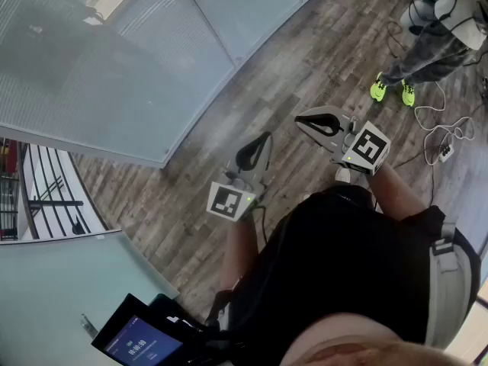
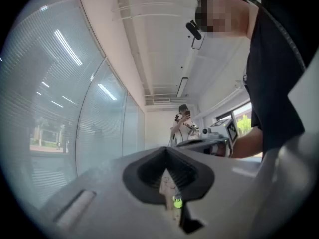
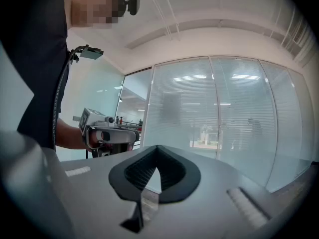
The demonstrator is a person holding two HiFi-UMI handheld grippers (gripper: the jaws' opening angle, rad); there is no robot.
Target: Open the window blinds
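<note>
Start of the task. The blinds [image 1: 114, 59] hang behind a curved glass wall [image 1: 229, 21]. Their slats run level and each panel stands tall, down to the wooden floor [image 1: 252, 90]. Your left tongs [image 1: 265, 137] and right tongs [image 1: 303, 120] are both clenched with nothing between them, and both are held well apart from the blinds.

The right tongs point toward the blinds, which fill the right gripper view ahead of the closed tips [image 3: 157, 148]. The left tongs [image 2: 167, 151] point along the glass wall, so the blinds lie off to their left.

By this reading the right hand faces the blinds better, and neither hand is clearly the nearer. No cord or wand can be made out, perhaps because the views are too coarse, so find one before you reach.
</note>
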